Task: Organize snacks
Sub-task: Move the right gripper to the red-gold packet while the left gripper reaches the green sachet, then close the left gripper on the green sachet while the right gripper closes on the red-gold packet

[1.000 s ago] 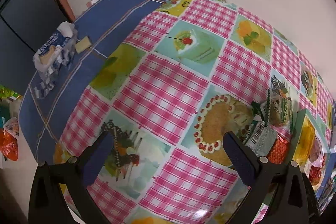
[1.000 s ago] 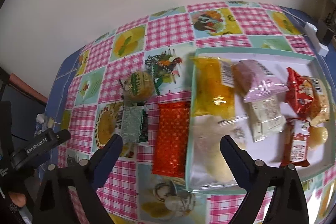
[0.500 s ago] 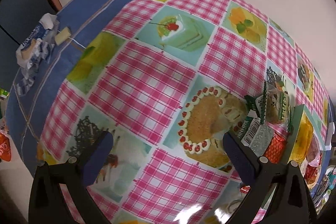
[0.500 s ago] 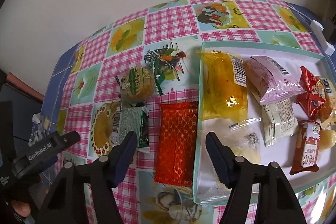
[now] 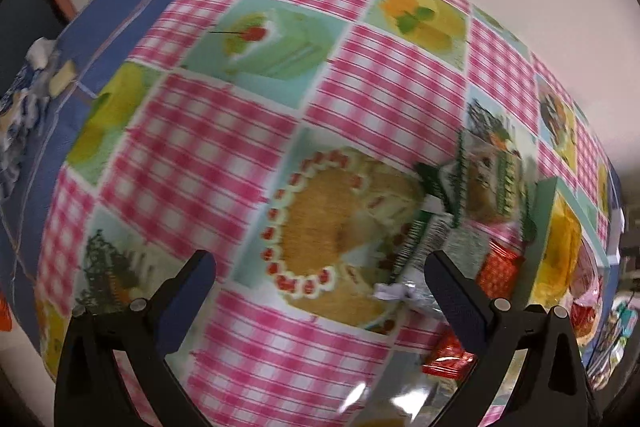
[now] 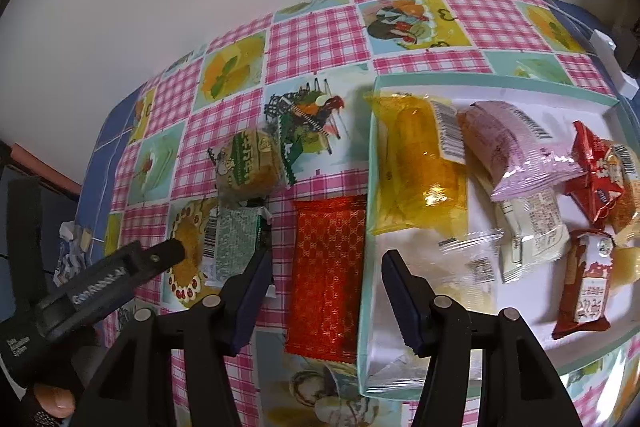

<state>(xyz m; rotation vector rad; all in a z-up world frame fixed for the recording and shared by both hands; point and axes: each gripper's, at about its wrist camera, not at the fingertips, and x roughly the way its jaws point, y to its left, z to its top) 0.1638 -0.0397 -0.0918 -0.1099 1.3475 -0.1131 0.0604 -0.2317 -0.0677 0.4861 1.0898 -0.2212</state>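
Note:
Three snacks lie on the tablecloth left of a mint-rimmed white tray (image 6: 370, 227): a red foil packet (image 6: 328, 267), a green-silver packet (image 6: 236, 239) and a round cake in a green wrapper (image 6: 250, 163). The tray holds several packets, among them a yellow one (image 6: 420, 175) and a pink one (image 6: 516, 155). My right gripper (image 6: 326, 297) is open, its fingers either side of the red packet, above it. My left gripper (image 5: 320, 291) is open and empty over the cake print, left of the green-silver packet (image 5: 424, 247); it also shows in the right wrist view (image 6: 120, 275).
A crumpled blue-white wrapper (image 5: 24, 99) lies on the blue strip at the table's left edge. A white wall runs behind the table. A small white object (image 6: 612, 63) sits at the far right edge. The tablecloth is pink check with food prints.
My right gripper has moved left from the tray onto the red packet and narrowed its opening. My left gripper has moved right toward the green-silver packet.

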